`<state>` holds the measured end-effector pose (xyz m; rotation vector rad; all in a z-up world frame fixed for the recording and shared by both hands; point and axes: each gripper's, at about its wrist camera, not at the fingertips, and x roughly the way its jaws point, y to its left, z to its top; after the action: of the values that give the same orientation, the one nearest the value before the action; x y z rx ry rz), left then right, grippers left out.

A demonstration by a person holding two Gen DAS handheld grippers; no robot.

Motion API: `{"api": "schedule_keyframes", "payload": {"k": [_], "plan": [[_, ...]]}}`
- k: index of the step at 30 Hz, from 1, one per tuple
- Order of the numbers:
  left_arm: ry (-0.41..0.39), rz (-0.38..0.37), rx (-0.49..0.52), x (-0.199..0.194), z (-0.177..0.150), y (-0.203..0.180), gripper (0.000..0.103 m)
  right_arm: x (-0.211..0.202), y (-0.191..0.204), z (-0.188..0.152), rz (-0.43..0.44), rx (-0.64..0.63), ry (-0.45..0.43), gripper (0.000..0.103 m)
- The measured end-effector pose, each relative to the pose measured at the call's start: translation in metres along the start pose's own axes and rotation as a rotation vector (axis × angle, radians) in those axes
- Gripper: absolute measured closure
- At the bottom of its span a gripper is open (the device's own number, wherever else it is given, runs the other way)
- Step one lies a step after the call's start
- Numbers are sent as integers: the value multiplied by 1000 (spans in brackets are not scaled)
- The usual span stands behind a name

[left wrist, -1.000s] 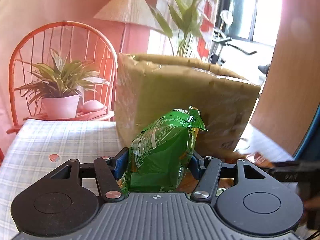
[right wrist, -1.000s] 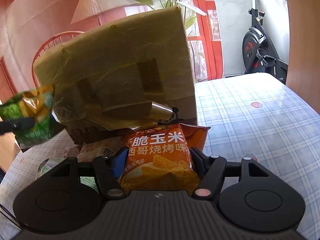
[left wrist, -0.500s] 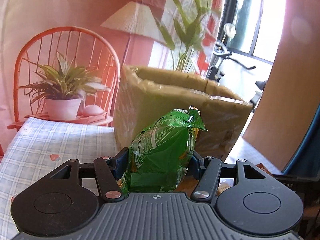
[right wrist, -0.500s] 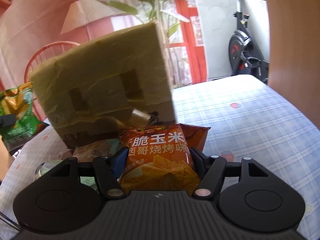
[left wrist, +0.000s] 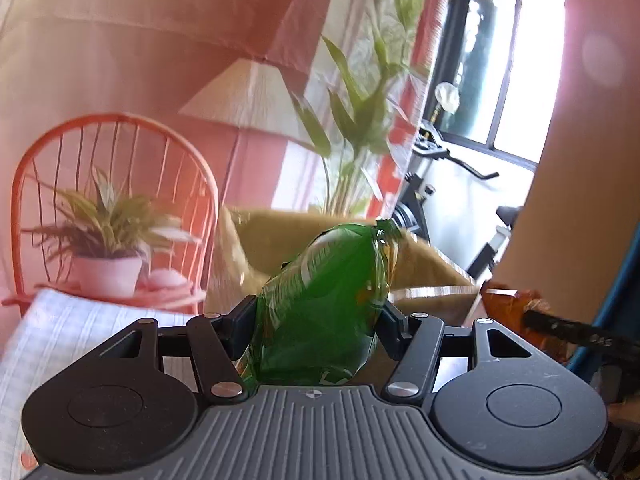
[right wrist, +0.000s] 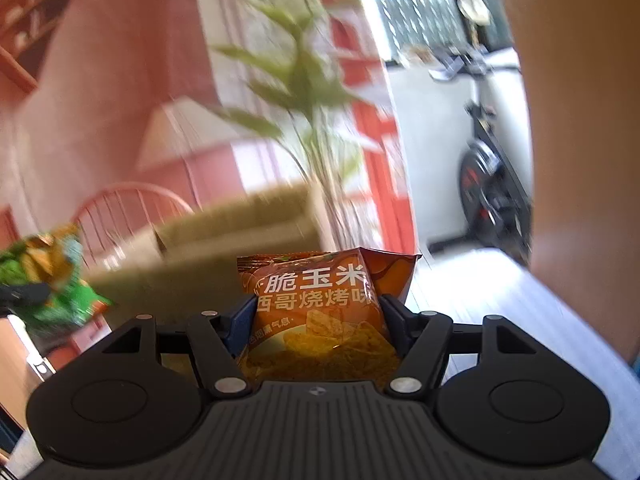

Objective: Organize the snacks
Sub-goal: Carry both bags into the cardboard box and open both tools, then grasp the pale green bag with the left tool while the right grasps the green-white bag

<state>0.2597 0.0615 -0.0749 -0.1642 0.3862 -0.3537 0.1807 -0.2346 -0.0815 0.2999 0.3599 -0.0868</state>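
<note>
Green and orange snack bags being carried toward the cardboard box.

Green snack bag (left wrist: pixel 320 312) is sitting clamped in the left gripper (left wrist: pixel 318 320), raised in front of the cardboard box (left wrist: pixel 424 272); orange snack bag (right wrist: pixel 316 316) is sitting clamped in the right gripper (right wrist: pixel 318 320), also raised before the box. Judged progress: both bags are being held, neither is deposited; lowering into the box and releasing are remaining.

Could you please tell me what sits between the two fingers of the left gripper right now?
In the left wrist view, the green snack bag fills the gap of the left gripper, pinched from both sides.
</note>
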Motion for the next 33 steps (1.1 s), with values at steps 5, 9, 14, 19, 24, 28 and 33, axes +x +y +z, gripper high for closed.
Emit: {"api": "schedule_keyframes", "payload": {"k": [5,9,14,19,24,28,33], "plan": [[-15,-29,13,27,32,-12,39,20,20,43,76,-50,-72,35],[-4,-29,7,61,50,-16,39,53,43,62,127,-140,-101,35],[20,-2,-40,99,61,-7,42,110,53,72,141,-144,-57,35],[79,43,-69,135,65,6,50,153,53,66,122,-135,9,35],[136,70,-27,155,59,5,60,180,46,59,114,-97,57,35],[139,86,-2,158,60,2,50,189,45,54,96,-87,94,30],[134,100,35,141,62,-2,36,172,49,52,90,-121,70,25]]}}
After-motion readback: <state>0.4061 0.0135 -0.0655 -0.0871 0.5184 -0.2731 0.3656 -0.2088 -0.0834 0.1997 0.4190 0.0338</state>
